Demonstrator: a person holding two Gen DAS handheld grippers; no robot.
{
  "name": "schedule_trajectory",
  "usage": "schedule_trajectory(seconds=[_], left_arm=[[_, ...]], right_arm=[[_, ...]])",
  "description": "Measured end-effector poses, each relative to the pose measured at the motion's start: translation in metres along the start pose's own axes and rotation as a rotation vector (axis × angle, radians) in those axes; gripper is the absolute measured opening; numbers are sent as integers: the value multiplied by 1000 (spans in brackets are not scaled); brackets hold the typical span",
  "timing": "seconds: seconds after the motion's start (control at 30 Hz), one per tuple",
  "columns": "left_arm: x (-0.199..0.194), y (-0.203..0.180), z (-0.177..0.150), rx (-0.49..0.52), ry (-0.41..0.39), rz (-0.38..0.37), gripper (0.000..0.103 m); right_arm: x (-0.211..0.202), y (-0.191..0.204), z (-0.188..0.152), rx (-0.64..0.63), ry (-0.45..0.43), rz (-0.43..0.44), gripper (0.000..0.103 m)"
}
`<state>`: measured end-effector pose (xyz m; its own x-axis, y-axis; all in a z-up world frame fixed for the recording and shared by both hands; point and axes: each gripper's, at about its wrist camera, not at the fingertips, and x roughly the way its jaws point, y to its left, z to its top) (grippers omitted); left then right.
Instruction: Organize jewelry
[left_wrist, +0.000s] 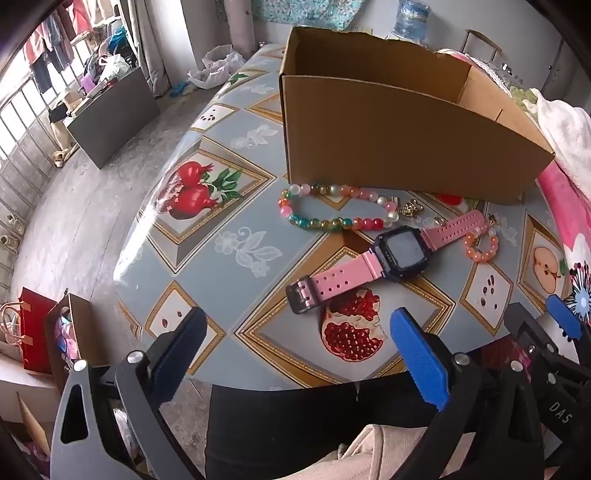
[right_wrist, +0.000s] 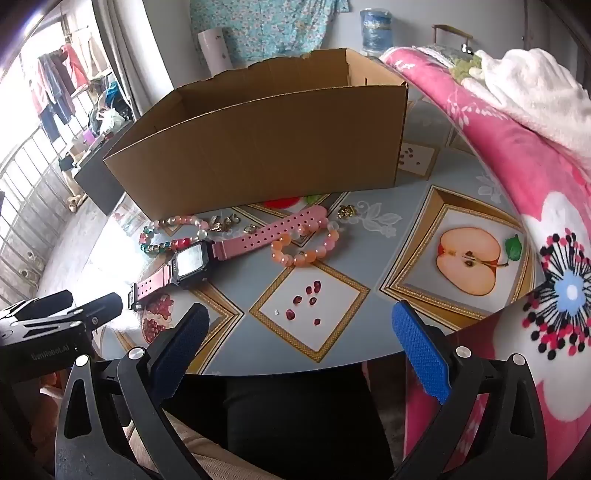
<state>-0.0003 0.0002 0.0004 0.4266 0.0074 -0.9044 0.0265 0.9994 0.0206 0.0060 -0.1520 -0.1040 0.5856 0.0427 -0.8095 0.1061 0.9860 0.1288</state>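
Observation:
A pink-strapped watch (left_wrist: 373, 264) (right_wrist: 207, 258) with a dark square face lies flat on the fruit-patterned table (left_wrist: 221, 229) (right_wrist: 424, 221). Behind it a multicoloured bead bracelet (left_wrist: 332, 208) (right_wrist: 166, 234) lies against the open cardboard box (left_wrist: 399, 147) (right_wrist: 266, 147). An orange bead bracelet (left_wrist: 482, 245) (right_wrist: 306, 245) and small gold charms (left_wrist: 408, 210) (right_wrist: 347, 212) lie to the right. My left gripper (left_wrist: 299, 350) hovers open at the table's near edge, just short of the watch. My right gripper (right_wrist: 301, 338) stands open over the near edge, nothing between its fingers.
A pink floral blanket (right_wrist: 517, 166) (left_wrist: 569, 221) with a white towel (right_wrist: 535, 85) crowds the table's right side. A person's dark-trousered lap (right_wrist: 295, 413) is below the table edge. On the floor to the left stand a grey cabinet (left_wrist: 110, 118), a red bag (left_wrist: 35, 328) and cartons.

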Motion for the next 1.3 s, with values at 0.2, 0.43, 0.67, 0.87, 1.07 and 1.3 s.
schedule_trajectory(seconds=[0.2,0.43,0.67,0.87,1.07,1.3], left_arm=[[5,1,-2,-1,11,2,98],[3,-4,-5,-1,11,6,98],[5,-1,-2,-1,18,3,98],[4,1,-3,2,17,1,98],[4,1,-2,3,18,2,98],[4,0,-2,4,19,4,98]], right_arm=[[0,0,0,0,-2,1,95],[2,1,3,-4,-3,6,95],[1,4,1,-5,0,11,95],[2,-2,2,-1,6,16,95],[3,-2,2,1,5,17,95],[3,-2,1,3,6,18,95]])
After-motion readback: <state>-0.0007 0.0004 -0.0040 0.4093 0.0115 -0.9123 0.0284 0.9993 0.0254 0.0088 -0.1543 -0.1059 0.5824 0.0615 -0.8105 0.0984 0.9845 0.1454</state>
